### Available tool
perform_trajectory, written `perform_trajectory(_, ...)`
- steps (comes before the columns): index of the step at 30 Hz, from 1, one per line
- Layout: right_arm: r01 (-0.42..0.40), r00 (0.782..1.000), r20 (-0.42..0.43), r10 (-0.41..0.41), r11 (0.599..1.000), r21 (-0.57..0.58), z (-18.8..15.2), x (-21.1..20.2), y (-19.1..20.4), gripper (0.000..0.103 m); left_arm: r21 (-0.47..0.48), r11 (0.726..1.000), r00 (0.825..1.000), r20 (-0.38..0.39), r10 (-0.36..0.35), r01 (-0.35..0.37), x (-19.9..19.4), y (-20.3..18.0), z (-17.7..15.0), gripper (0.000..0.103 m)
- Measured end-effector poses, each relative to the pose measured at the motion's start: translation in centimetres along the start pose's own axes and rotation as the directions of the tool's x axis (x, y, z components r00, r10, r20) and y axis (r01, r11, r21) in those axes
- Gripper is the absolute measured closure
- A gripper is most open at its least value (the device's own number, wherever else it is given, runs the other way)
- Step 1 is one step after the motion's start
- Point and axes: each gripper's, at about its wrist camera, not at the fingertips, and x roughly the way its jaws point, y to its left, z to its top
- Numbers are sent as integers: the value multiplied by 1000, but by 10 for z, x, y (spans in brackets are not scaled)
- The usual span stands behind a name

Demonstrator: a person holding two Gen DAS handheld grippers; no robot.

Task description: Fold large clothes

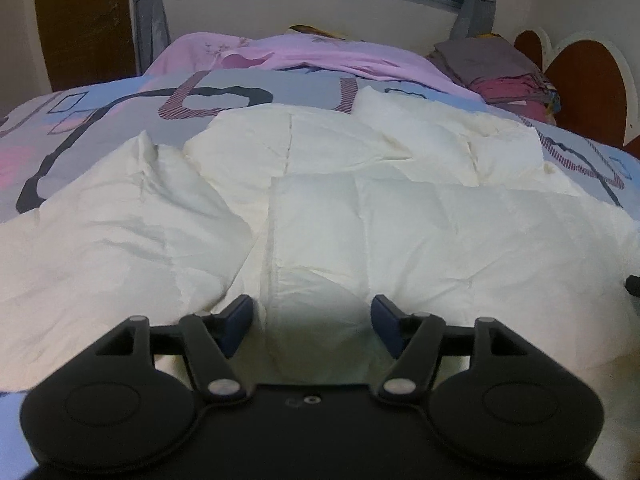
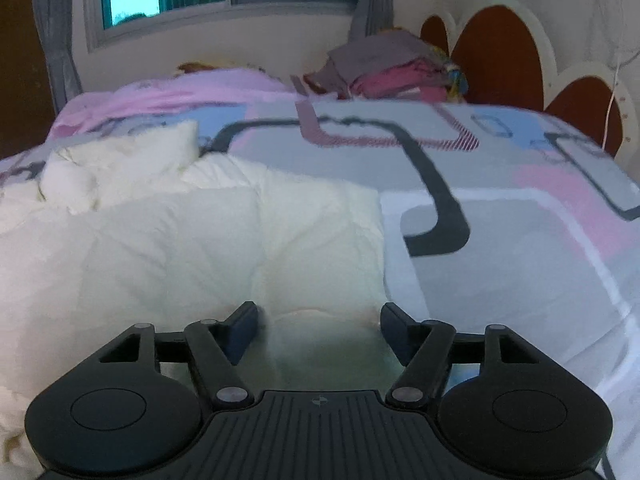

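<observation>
Cream puffy clothes (image 1: pixel 320 200) lie spread on my bed cover (image 1: pixel 100 120), filling the middle of the left wrist view and the left half of the right wrist view. My left gripper (image 1: pixel 312 320) sits at the bottom middle with its jaws apart, holding nothing, just over the cloth. My right gripper (image 2: pixel 319 328) is let go too, at the cloth's right edge.

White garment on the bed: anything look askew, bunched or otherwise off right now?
The white garment is only partly tidy. Its far end is bunched into a rumpled lump on the patterned bedspread, and one flap lies creased and askew. Both grippers, left and right, have open jaws holding nothing.
</observation>
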Motion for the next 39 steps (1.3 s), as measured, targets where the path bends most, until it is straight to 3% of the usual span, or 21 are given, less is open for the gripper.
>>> perform_trajectory(8, -82, 996, 25, 84, 994, -77, -5, -23, 45, 35, -5, 1000, 1000, 15, 5, -5, -20, 6, 1, 39)
perform_trajectory(15, -78, 996, -58, 71, 990, -117, -14, 4, 70, 35, -19, 1000, 999, 42, 8, -7, -43, 22, 1, 38)
perform_trajectory(19, -112, 993, -44, 108, 989, -98, -7, -8, 77, 35, -63, 998, 999, 47, 7, -4, -58, 44, -3, 36)
perform_trajectory(24, -192, 981, -21, 191, 970, -147, -5, -26, 116, 35, -164, 986, 999, 24, 28, -24, -76, 89, -17, 30)
perform_trajectory(31, -302, 953, -35, 301, 931, -207, -7, -36, 186, 35, -350, 932, 995, -10, 102, -99, -102, 172, -47, 28)
perform_trajectory(39, -366, 929, -43, 367, 896, -252, -7, -40, 250, 35, -529, 828, 979, -24, 200, -182, -124, 261, -76, 29)
